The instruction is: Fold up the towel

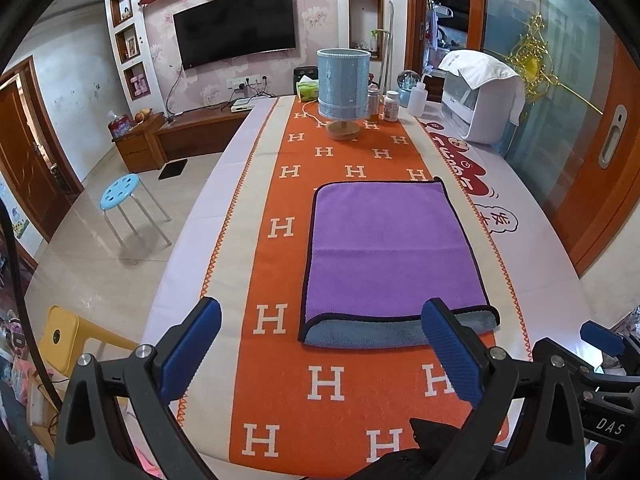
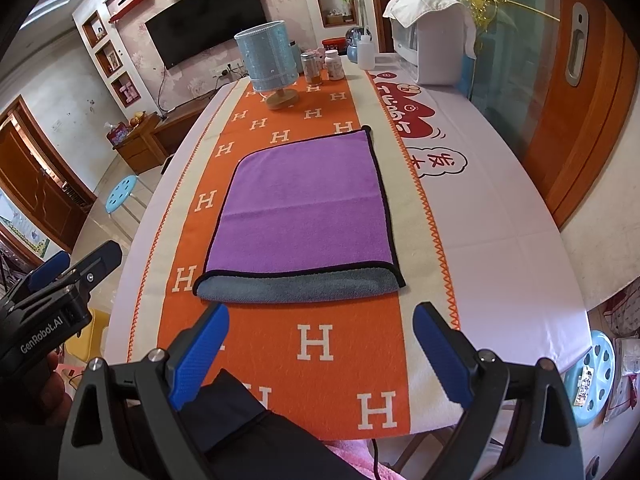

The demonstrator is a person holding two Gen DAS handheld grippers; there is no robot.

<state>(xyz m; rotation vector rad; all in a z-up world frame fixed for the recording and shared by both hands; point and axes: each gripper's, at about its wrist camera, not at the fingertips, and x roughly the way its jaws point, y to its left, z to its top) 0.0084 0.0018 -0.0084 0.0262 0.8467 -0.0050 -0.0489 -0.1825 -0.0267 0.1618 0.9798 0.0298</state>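
A purple towel (image 1: 384, 248) with a black hem lies flat on the orange H-patterned runner (image 1: 280, 360), folded double so its grey underside shows along the near edge (image 1: 380, 332). It also shows in the right wrist view (image 2: 304, 208). My left gripper (image 1: 324, 344) is open and empty, held above the table just short of the towel's near edge. My right gripper (image 2: 320, 348) is open and empty, near the table's front edge, short of the towel. The left gripper also shows at the left of the right wrist view (image 2: 60, 276).
A blue table lamp (image 1: 343, 92) stands at the far end of the runner, with bottles (image 1: 390, 106) and a white appliance (image 1: 484, 100) draped with a cloth beside it. A blue stool (image 1: 120, 192) stands on the floor at left. A wooden sliding door (image 1: 608, 152) is at right.
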